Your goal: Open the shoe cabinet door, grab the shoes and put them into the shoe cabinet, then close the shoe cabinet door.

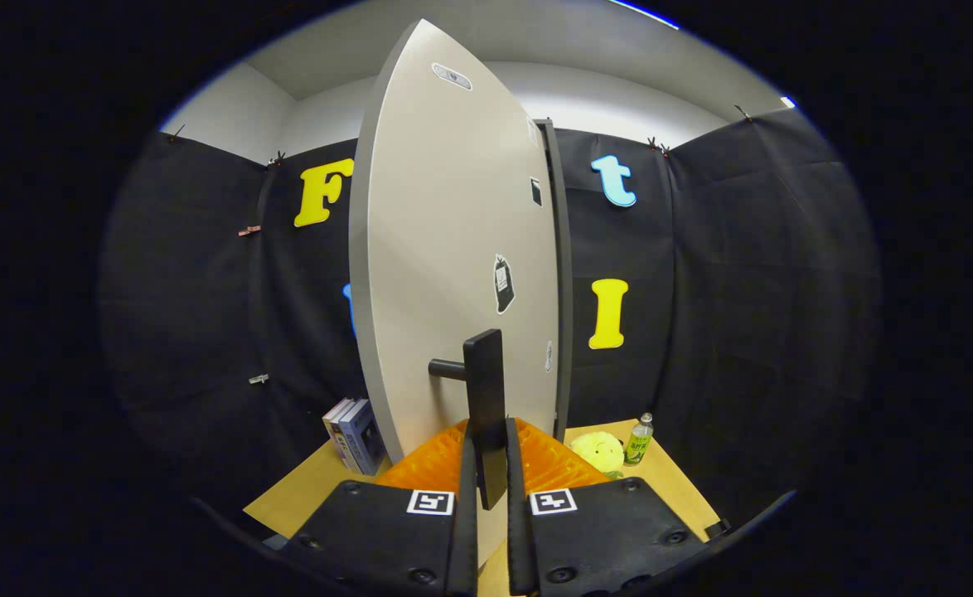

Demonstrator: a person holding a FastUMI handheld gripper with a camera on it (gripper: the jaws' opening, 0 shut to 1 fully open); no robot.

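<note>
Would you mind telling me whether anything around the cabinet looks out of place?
Nothing stands out. The gripper is shut on the door handle; the books, soft toy and bottle sit tidily on the table.

Camera faces the cabinet door [453, 249] up close.

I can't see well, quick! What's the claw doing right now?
Claw: closed on the black bar handle of the pale grey cabinet door, one finger on each side.
</note>
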